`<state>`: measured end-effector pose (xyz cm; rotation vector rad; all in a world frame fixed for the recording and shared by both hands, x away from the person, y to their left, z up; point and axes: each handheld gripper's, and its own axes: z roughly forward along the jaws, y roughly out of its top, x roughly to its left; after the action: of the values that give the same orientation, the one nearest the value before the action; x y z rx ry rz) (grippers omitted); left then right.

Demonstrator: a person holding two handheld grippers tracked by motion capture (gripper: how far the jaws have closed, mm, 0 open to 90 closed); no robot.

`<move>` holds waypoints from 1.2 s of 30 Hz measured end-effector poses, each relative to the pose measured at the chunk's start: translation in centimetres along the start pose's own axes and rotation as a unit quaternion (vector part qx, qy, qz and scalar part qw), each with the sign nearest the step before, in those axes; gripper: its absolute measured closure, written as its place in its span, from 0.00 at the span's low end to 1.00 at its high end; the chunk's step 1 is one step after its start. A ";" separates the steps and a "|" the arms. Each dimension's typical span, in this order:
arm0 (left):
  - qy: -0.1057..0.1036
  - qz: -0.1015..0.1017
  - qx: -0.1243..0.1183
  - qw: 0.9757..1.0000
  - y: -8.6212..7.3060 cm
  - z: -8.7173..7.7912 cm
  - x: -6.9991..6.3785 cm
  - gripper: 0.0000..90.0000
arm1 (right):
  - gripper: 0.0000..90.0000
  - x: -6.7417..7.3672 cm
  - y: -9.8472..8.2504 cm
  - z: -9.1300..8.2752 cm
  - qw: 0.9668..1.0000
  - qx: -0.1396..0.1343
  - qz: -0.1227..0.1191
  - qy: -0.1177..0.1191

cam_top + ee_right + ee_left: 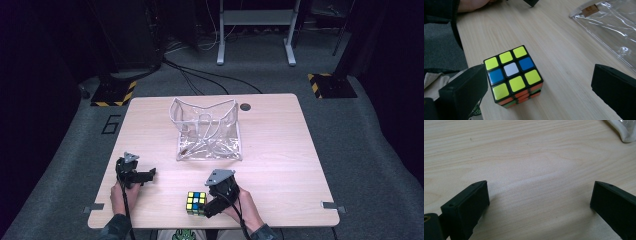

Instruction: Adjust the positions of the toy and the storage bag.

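Observation:
A scrambled Rubik's cube stands on the wooden table near its front edge. In the right gripper view the cube shows a mostly yellow top with blue and white squares. My right gripper is open around it; in its own view the left jaw sits close against the cube's side and the right jaw stands well apart. My left gripper rests low at the table's left, open over bare wood. A clear plastic bag with white trim lies open in the middle.
The bag's corner shows near my left gripper, and its clear side lies to the right of the cube. A round cable hole sits at the table's back. Cables, striped stand bases and a white frame are on the floor behind.

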<state>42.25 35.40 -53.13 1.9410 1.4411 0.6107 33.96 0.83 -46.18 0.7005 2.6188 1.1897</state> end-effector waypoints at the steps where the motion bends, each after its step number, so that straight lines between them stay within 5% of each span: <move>1: 0.001 -0.002 -0.001 1.000 0.0 0.0 0.0 0.02 | 0.00 0.1 0.1 0.2 1.000 0.005 -0.004 0.005; 25: -0.001 0.001 0.001 1.000 0.0 0.0 0.0 0.02 | 0.01 1.2 -0.2 5.2 0.996 0.077 -0.027 0.046; 32: -0.005 0.001 0.001 1.000 0.1 0.1 0.0 0.02 | 0.29 1.6 -1.1 6.1 0.993 0.099 -0.049 0.036; 36: -0.004 0.003 0.002 1.000 0.2 0.2 0.1 0.02 | 0.34 1.6 -1.3 6.2 0.994 0.096 -0.043 0.026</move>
<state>42.58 35.39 -53.11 1.9488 1.4332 0.6031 34.25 4.96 -51.20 0.5889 2.8035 0.9537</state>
